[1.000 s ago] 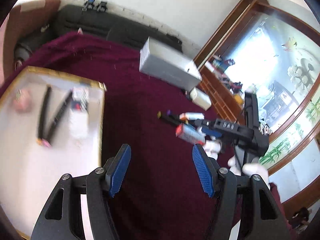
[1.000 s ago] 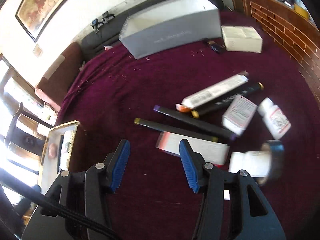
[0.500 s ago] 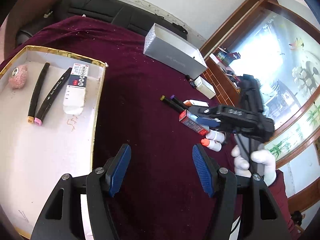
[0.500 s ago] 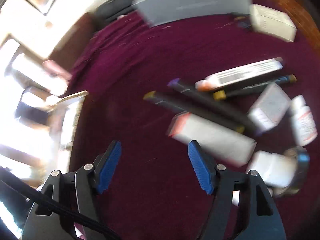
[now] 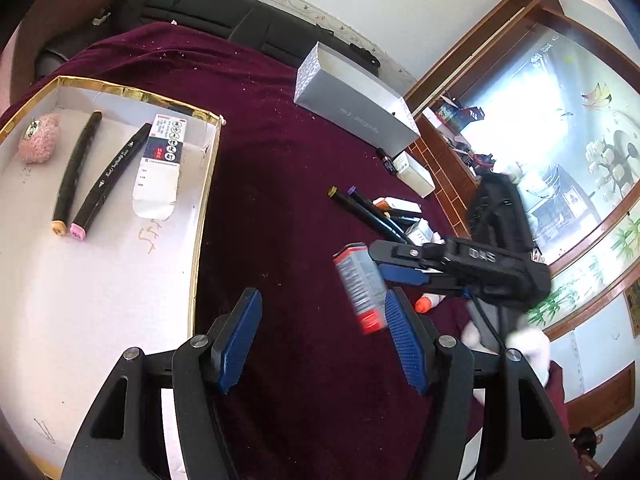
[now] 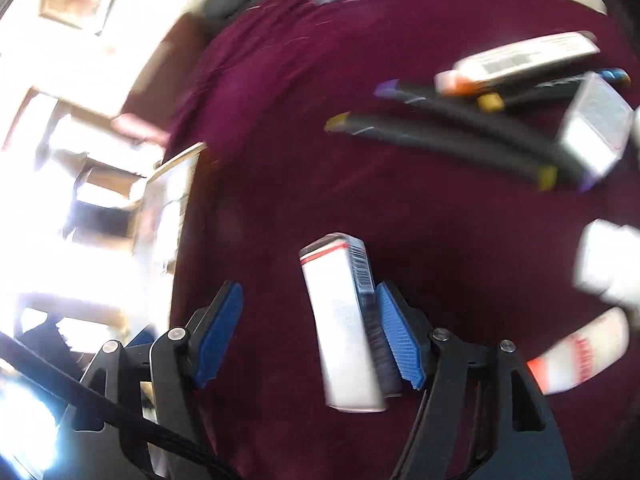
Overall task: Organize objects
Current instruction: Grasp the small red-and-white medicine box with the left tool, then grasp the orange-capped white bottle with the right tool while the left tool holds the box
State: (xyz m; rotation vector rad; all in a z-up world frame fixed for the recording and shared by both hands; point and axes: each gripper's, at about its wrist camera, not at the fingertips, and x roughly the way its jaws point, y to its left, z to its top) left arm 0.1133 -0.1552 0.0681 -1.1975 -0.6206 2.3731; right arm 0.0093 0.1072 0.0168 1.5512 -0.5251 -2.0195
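1. Maroon cloth lies bare between the gold-rimmed tray and the marker pile.
2. That tray holds two markers, a flat carton and a pink puff.
3. Left gripper: jaws spread, nothing between them.
4. Right gripper: jaws have just been widening; small box lies against the right pad, the other pad apart.
5. Only the left view shows the gloved hand.

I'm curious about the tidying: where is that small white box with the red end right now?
The small white box sits between the right gripper's open fingers, against one blue pad, over the maroon cloth, just short of the markers.
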